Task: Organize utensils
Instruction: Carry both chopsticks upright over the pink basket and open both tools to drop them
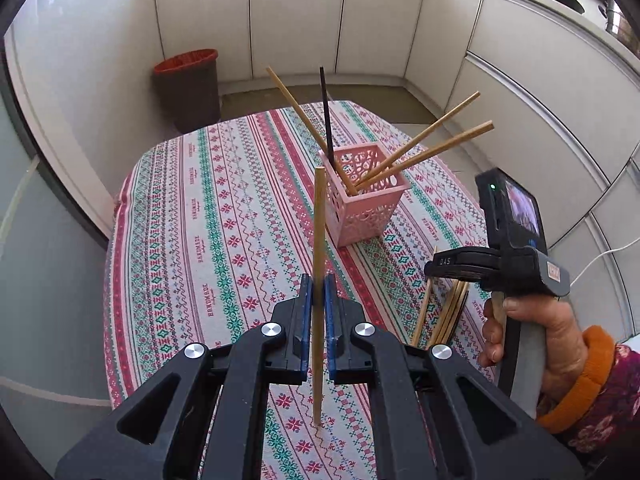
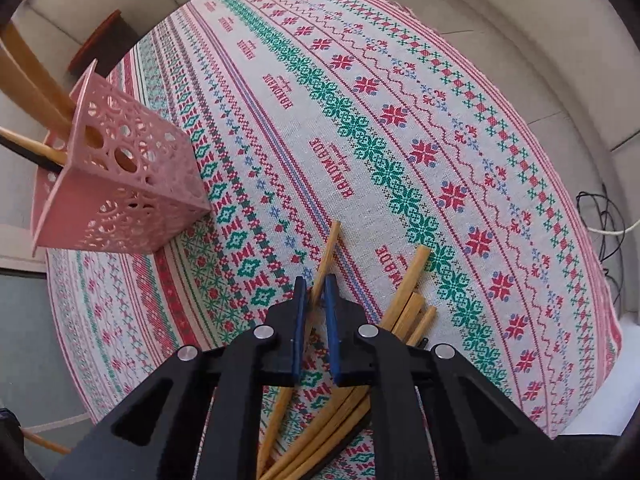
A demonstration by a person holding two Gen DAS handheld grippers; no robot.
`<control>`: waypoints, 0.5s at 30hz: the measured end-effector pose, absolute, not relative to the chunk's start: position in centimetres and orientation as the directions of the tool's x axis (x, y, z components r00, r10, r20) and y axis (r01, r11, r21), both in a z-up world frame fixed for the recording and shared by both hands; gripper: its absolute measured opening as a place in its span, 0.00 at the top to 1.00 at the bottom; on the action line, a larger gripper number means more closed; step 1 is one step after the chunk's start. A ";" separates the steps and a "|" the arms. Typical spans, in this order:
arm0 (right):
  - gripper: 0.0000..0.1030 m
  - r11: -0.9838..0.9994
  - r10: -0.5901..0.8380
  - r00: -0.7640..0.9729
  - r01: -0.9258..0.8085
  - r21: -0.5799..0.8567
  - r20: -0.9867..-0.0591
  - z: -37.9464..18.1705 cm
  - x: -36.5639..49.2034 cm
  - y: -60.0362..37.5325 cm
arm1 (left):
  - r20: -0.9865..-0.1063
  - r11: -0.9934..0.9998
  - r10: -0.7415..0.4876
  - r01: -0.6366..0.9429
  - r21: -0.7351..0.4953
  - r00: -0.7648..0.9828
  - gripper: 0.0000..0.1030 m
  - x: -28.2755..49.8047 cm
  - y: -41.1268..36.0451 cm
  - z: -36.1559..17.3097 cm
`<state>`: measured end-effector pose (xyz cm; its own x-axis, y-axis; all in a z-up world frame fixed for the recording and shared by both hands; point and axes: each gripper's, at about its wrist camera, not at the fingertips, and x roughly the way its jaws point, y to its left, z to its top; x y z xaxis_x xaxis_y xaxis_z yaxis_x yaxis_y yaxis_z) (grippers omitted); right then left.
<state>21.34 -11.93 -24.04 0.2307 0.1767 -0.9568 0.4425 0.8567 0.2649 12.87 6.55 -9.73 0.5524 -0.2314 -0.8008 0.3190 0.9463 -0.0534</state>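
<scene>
My left gripper [image 1: 318, 290] is shut on a wooden chopstick [image 1: 319, 240] and holds it upright above the tablecloth. A pink lattice holder [image 1: 366, 196] stands beyond it with three wooden chopsticks and one black one leaning in it. My right gripper [image 2: 316, 292] is low over the table with its jaws nearly shut around a single wooden chopstick [image 2: 326, 256] lying there. A pile of loose wooden chopsticks [image 2: 404, 308] lies just right of it. The holder [image 2: 120, 184] shows at the left in the right wrist view. The right gripper's body [image 1: 516, 256] shows at the right in the left wrist view.
A patterned tablecloth [image 1: 224, 216] covers the table. A dark bin with a red rim [image 1: 188, 88] stands on the floor beyond the far left corner. Cables [image 2: 604, 224] lie on the floor off the right edge.
</scene>
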 end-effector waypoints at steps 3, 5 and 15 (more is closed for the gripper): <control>0.93 0.809 0.238 0.313 0.460 0.366 -0.920 -23.4 19.6 -13.2 | -0.783 0.946 -0.248 0.318 -0.067 0.571 0.95 12.3 7.0 -8.8; 0.93 0.815 0.246 0.384 0.415 0.404 -0.890 -21.6 18.0 -13.3 | -0.764 0.945 -0.260 0.318 -0.075 0.591 0.95 11.9 7.4 -8.0; 0.94 0.836 0.313 0.667 0.145 0.529 -0.676 -7.6 8.8 -14.2 | -0.615 0.940 -0.316 0.328 -0.097 0.723 0.95 10.2 7.1 -1.6</control>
<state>8.79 -14.21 -7.64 0.6672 0.3126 -0.6762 0.1449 0.8359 0.5294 10.17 7.08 -1.56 0.7228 -0.3157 -0.6147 0.3280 0.9397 -0.0970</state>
